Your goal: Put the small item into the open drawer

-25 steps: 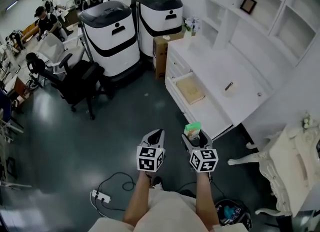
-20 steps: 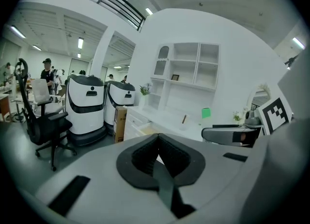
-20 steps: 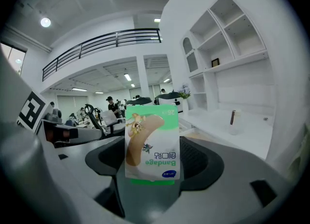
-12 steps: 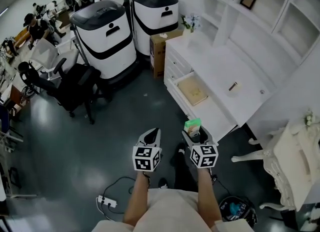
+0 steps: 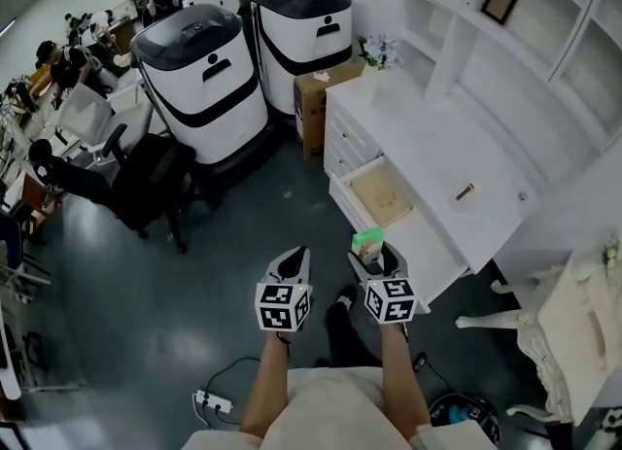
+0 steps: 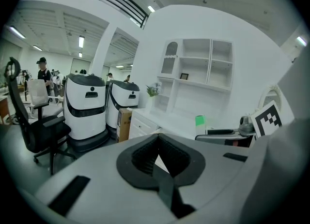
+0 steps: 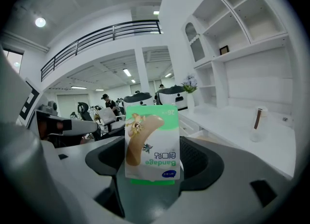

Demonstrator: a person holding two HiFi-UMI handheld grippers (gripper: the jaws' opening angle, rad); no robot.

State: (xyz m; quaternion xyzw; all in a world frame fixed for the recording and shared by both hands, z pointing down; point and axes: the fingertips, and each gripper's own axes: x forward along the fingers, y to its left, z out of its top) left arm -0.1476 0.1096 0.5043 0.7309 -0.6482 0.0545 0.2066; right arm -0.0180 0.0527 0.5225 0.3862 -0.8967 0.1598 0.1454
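In the head view my right gripper (image 5: pixel 374 261) is shut on a small green and white bandage box (image 5: pixel 368 241), which stands upright above its jaws. The right gripper view shows the box (image 7: pixel 151 143) clamped in the right gripper (image 7: pixel 152 162), print upside down. The open drawer (image 5: pixel 381 195), with a tan bottom, juts from the white dresser (image 5: pixel 428 137) just beyond and right of the box. My left gripper (image 5: pixel 290 266) hangs beside the right one over the dark floor, jaws together with nothing between them. In the left gripper view the left gripper (image 6: pixel 158 170) is shut, and the box (image 6: pixel 200 120) shows at the right.
Two large white and black machines (image 5: pixel 202 69) stand behind, with a cardboard box (image 5: pixel 313 98) against the dresser end. A black office chair (image 5: pixel 131 174) is at the left. A flower vase (image 5: pixel 377 55) and a small cylinder (image 5: pixel 466 190) sit on the dresser. A white ornate chair (image 5: pixel 559 327) stands at right, a power strip (image 5: pixel 216 402) below.
The view has shifted toward the dresser, so the open drawer now lies closer to both grippers. The right gripper still holds the bandage box; the left stays shut.
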